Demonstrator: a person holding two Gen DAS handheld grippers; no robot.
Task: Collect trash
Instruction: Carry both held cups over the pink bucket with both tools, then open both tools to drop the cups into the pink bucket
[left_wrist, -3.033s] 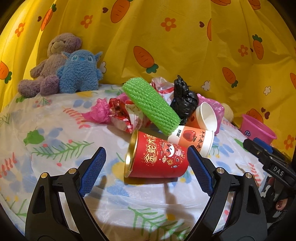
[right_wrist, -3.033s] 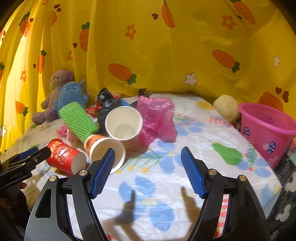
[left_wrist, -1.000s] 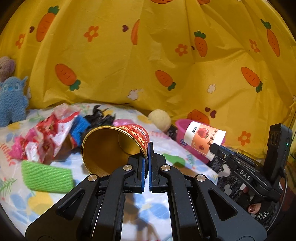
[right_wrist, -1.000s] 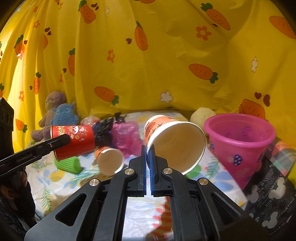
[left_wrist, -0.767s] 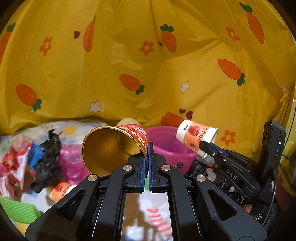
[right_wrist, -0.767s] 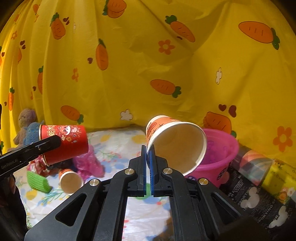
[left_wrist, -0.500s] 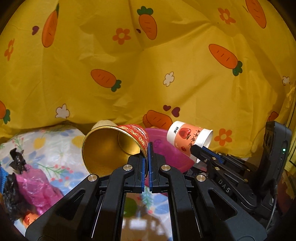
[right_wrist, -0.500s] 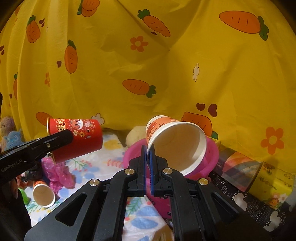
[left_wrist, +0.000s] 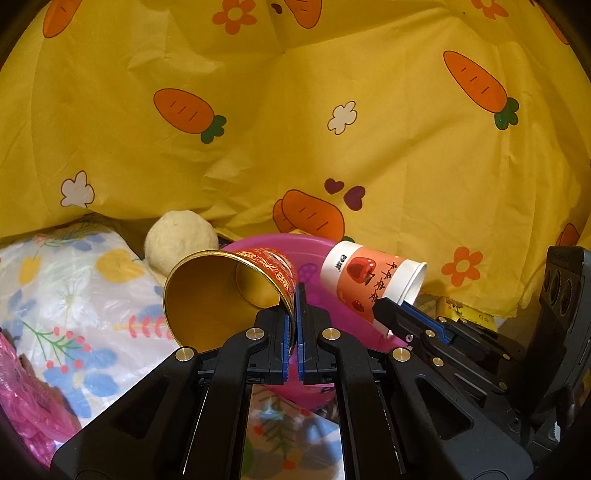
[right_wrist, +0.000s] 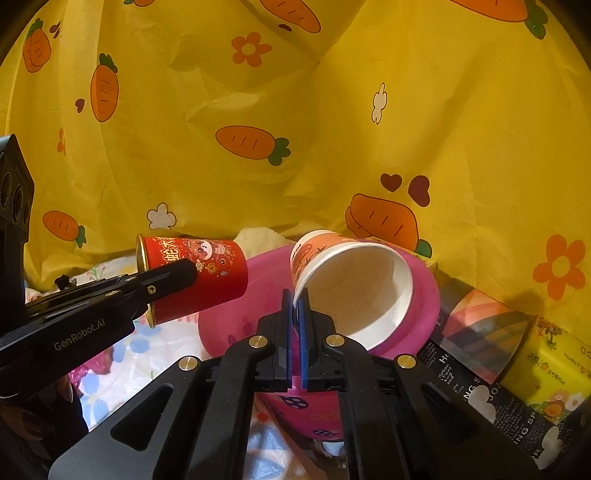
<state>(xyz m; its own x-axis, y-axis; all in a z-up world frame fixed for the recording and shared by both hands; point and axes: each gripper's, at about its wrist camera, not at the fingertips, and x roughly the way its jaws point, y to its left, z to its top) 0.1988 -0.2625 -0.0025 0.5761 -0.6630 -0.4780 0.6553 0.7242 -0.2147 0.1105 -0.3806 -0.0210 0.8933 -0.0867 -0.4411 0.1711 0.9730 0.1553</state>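
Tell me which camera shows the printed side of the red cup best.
The right wrist view. There the red cup is seen side-on, its cartoon print facing the camera, pinched at the rim by the left tool. The left wrist view looks into the cup's gold inside and shows only a sliver of print.

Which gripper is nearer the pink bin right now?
Right. The right gripper, shut on the orange-and-white paper cup, holds it at the pink bin rim. The left gripper, shut on the red cup, sits at the bin's left side.
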